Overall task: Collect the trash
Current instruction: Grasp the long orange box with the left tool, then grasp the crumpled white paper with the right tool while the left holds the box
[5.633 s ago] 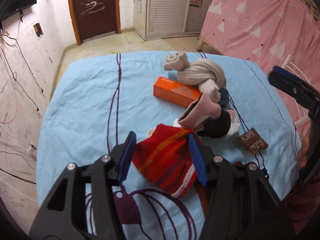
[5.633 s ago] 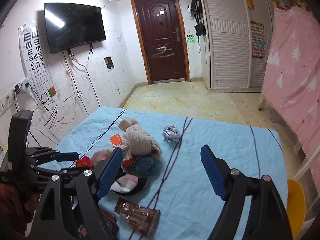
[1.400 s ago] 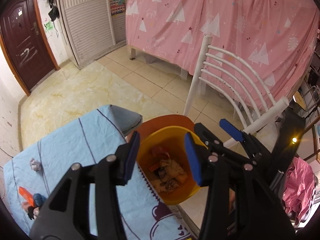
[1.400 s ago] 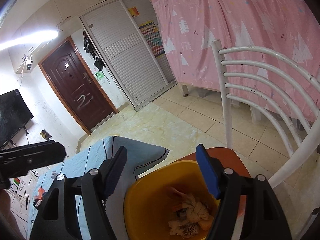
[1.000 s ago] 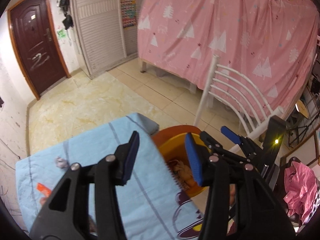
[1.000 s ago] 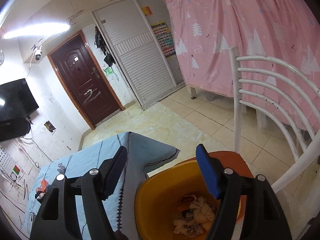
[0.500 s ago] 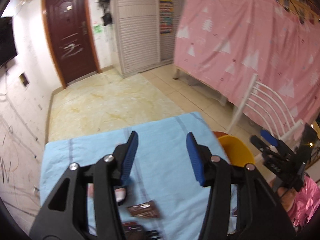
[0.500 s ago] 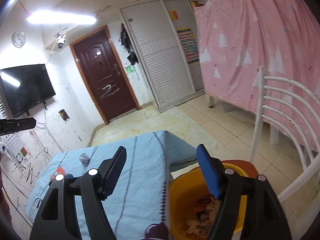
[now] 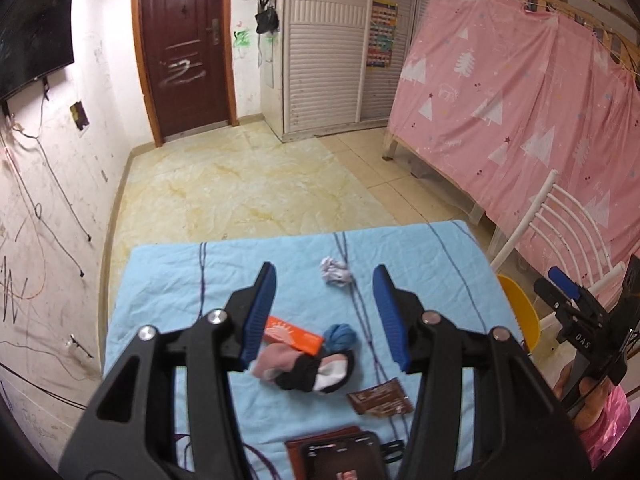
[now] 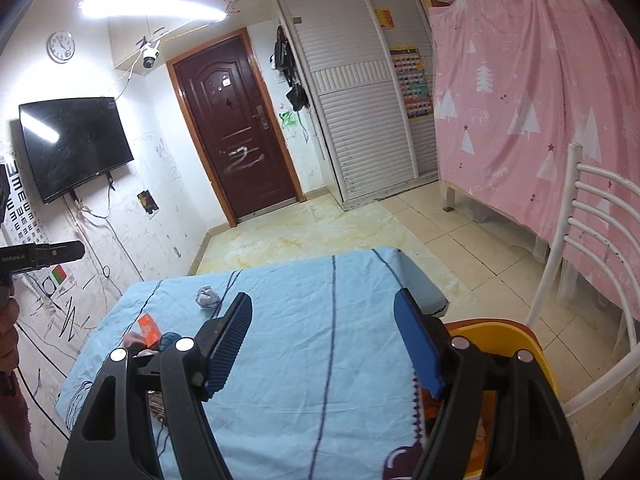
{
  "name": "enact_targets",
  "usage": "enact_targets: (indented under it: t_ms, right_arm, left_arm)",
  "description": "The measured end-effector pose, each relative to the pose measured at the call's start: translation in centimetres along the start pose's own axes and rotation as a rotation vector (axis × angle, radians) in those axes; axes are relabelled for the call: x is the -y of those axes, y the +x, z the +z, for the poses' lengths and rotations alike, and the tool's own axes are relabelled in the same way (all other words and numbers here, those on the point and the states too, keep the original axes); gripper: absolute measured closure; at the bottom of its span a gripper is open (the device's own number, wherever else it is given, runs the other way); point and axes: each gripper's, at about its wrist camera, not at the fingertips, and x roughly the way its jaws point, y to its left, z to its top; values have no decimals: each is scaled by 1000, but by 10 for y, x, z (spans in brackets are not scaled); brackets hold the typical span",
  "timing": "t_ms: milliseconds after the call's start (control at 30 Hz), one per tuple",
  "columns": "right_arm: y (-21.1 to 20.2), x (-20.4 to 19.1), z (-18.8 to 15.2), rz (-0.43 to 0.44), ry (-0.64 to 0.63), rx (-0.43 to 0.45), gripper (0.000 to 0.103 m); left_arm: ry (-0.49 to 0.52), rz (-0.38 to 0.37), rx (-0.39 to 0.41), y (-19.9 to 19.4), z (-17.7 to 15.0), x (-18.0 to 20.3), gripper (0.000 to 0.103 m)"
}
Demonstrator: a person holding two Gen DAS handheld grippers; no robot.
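Left wrist view: left gripper [image 9: 324, 312] parted, empty, above socks [image 9: 308, 368]; wrapper [image 9: 380, 398] nearby (trash, likely). Right gripper [image 10: 320, 344] parted, empty beside bin [image 10: 516, 344]. Risk: pinching socks instead of wrapper.

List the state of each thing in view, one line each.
left hand-held gripper: open, empty
right hand-held gripper: open, empty
crumpled paper: lying on the bedsheet
brown wrapper: flat on the bedsheet
orange box: lying flat beside the socks
yellow bin: open-topped
door: closed

Black gripper frames, silver screws, ribbed blue fingers [image 9: 260, 312].
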Motion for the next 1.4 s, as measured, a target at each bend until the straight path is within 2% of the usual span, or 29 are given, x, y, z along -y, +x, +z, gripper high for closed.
enact_targets:
  t_ms: [367, 500, 567, 600, 733, 1000, 1300, 1367, 1400]
  right_arm:
    - [35, -57, 5, 38, -86, -63, 36]
    - [49, -74, 5, 49, -108, -90, 36]
    - [56, -82, 4, 52, -119, -103, 36]
    - [60, -87, 4, 53, -126, -110, 36]
    - [73, -103, -1, 55, -155, -135, 36]
    - [97, -115, 7, 34, -178, -163, 36]
    - [112, -123, 4, 18, -194, -185, 36]
    - [116, -124, 3, 16, -197, -191, 36]
    - [118, -125, 3, 15, -200, -195, 36]
  left_arm:
    - [-16, 6, -62, 34, -16, -38, 55]
    - [2, -19, -101, 51, -22, -45, 55]
    - [22, -33, -117, 58, -25, -48, 44]
    - [32, -42, -121, 61, -27, -49, 42]
    - [66, -56, -139, 73, -33, -53, 41]
    - [200, -104, -212, 106, -44, -40, 41]
    - [364, -148, -238, 129, -50, -36, 41]
    - [382, -162, -230, 132, -49, -38, 32]
    - [388, -171, -229, 133, -49, -39, 31]
